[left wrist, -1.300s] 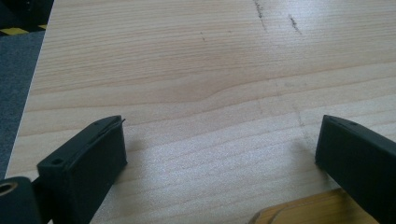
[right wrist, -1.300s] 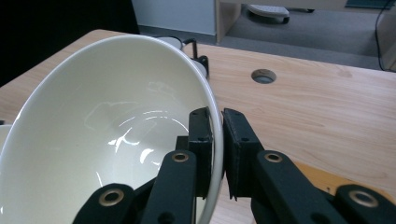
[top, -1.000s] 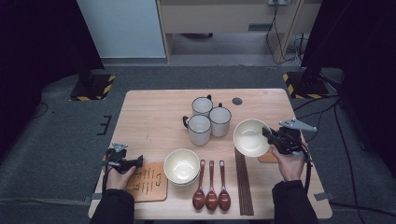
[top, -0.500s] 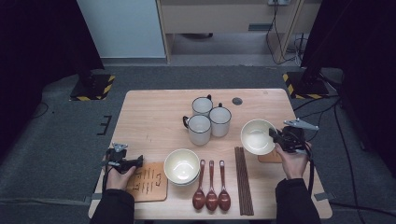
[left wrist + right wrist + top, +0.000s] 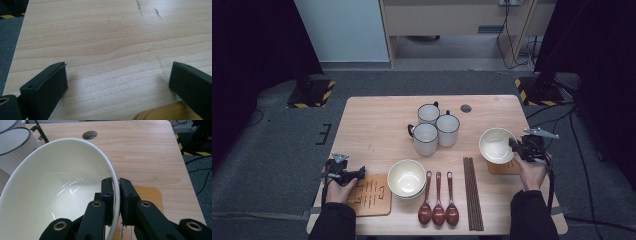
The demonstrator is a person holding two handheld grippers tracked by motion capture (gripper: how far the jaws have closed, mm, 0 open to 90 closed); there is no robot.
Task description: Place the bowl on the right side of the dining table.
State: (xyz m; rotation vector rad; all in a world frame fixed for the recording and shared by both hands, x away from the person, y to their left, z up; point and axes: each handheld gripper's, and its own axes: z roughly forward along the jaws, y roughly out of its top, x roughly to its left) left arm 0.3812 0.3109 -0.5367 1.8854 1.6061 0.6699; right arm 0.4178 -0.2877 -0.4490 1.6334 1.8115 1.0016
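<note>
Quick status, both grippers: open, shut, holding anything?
Left gripper: open, nothing between its jaws, low over the table.
Right gripper: shut on the rim of the white bowl.

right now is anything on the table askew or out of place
One thing: the white bowl, pinched by its rim in the right gripper, hangs tilted over the wooden coaster rather than sitting flat. The spoons, chopsticks and mugs look tidy; nothing spilled.

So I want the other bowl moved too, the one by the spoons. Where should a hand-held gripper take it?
By the rim of the bowl by the spoons, one jaw inside and one outside. Its wall is thin and it sits upright and open. Probably come from above its left side, since the spoons crowd its right.
</note>
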